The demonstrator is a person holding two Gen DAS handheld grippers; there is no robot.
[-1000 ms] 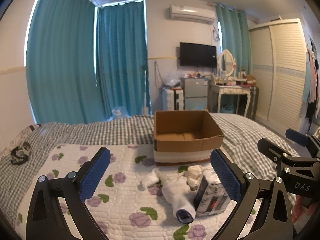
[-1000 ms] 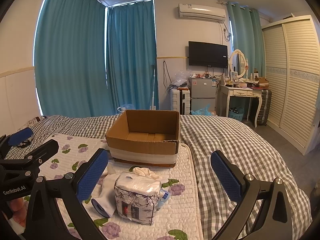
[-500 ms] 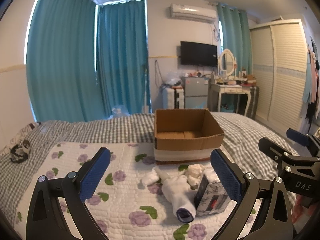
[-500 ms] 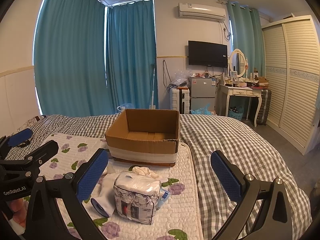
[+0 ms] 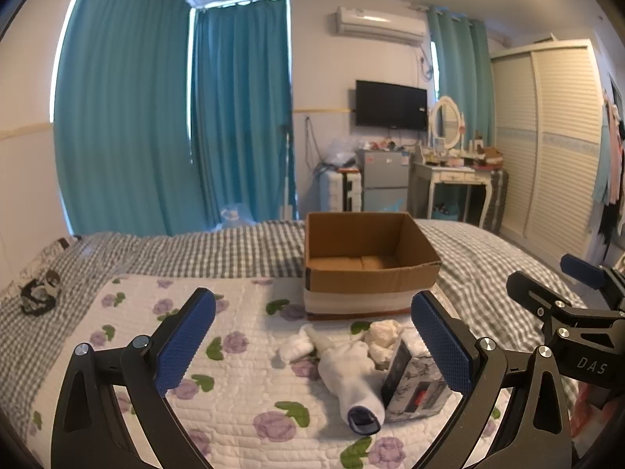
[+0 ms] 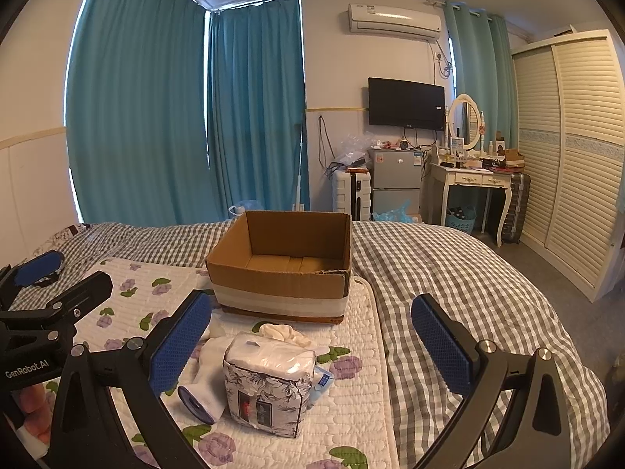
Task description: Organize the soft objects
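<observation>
An open, empty cardboard box point(image 5: 367, 269) point(image 6: 281, 269) stands on the bed. In front of it on the floral quilt point(image 5: 218, 387) lie a white sock with a dark blue toe point(image 5: 351, 383) point(image 6: 203, 387), a crumpled cream cloth point(image 5: 384, 334) point(image 6: 285, 332) and a tissue pack with a floral wrapper point(image 5: 414, 387) point(image 6: 269, 383). My left gripper point(image 5: 312, 348) is open and empty, above the quilt, left of the pile. My right gripper point(image 6: 312, 344) is open and empty, above the tissue pack's right side. Each gripper shows at the edge of the other's view.
The grey checked bedspread point(image 6: 449, 273) covers the bed's right and far side. A dark small object point(image 5: 39, 293) lies at the bed's left. Beyond the bed stand a small fridge point(image 6: 396, 183), a dressing table point(image 6: 468, 183) and a wardrobe point(image 6: 578, 156).
Both grippers have risen or tilted very slightly; the scene sits a little lower and closer. Nothing was taken hold of or moved.
</observation>
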